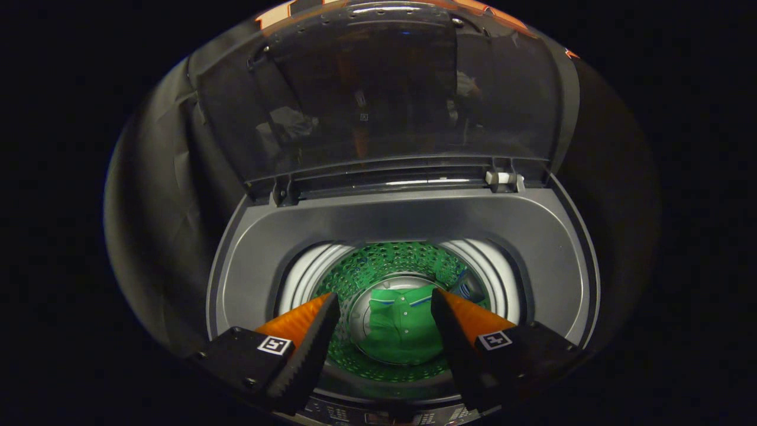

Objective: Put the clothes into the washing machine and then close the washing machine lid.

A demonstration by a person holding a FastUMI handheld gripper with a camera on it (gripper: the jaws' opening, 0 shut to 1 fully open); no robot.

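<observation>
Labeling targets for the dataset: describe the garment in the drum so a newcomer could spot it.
Start at the top-loading washing machine, its tinted lid standing open. Down in the perforated drum, beyond the open gripper, lies a green polo shirt. Its collar, button placket and blue-and-white stripe set it apart from the drum wall.

A top-loading washing machine (402, 225) stands with its lid (378, 89) raised upright at 12 o'clock, hinged along the rear edge of the opening. A shirt (402, 328) lies at the bottom of the drum (390, 266), at 6 o'clock from the lid. The gripper (384, 313) hangs above the drum's mouth, its fingers spread with the shirt seen between them.
</observation>
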